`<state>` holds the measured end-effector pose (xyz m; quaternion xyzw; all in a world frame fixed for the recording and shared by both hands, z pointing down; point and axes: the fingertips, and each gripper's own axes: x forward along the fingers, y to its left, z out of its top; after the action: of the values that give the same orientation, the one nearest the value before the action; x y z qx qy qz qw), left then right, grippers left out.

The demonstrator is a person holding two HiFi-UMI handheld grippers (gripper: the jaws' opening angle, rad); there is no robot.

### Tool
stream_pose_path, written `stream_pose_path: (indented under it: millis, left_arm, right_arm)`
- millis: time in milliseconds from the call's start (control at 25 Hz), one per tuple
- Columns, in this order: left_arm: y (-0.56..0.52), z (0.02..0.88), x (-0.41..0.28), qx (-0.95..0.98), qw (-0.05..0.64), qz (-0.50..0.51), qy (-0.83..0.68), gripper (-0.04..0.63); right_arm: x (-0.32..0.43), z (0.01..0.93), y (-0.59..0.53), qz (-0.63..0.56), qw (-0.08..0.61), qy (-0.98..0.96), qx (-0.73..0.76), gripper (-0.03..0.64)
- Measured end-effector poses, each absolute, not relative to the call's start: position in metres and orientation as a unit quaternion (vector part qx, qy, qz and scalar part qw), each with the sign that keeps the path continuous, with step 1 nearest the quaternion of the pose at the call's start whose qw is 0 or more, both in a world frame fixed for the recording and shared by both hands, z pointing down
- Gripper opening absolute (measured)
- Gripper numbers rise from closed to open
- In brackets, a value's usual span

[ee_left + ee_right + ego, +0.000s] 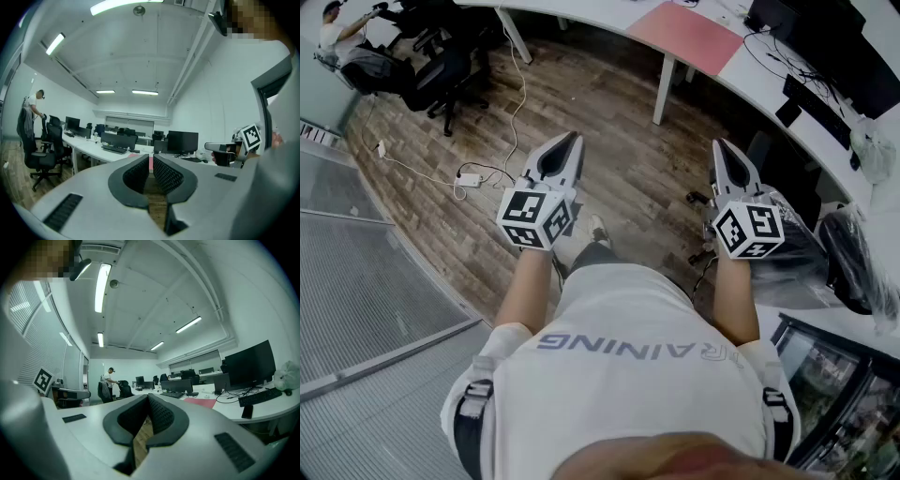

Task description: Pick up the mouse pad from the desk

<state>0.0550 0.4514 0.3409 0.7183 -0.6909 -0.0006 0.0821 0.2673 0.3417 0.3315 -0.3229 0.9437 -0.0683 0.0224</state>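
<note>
Pink mouse pad (686,36), one, on desk (581,13); left gripper (570,141), right gripper (723,147), two, closed

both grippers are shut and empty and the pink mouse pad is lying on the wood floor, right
No: the head view shows the pink mouse pad lying on the white desk, not the floor. The left gripper and right gripper are shut and empty.

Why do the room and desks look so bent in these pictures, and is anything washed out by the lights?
Head view: a wide lens bows the long white desk and the brown wooden floor. Left gripper view: fisheye circle with black corners, and the white ceiling light tube is blown out. Right gripper view: same curvature, with glare on the long ceiling strip light.
</note>
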Motion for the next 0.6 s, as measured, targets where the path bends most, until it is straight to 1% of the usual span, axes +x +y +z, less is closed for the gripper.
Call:
stream_pose_path:
  millis: [480,600]
  left_arm:
    - [0.455,0.35,0.053,0.717,0.093,0.004,-0.691,0.052]
    - [0.455,0.352,0.054,0.715,0.089,0.012,-0.693,0.052]
  right_arm:
    - [0.273,0.333,0.343,-0.069,0.024,0.94,-0.332,0.023]
    - [0.275,0.333,0.341,-0.08,0.035,0.938,-0.336,0.023]
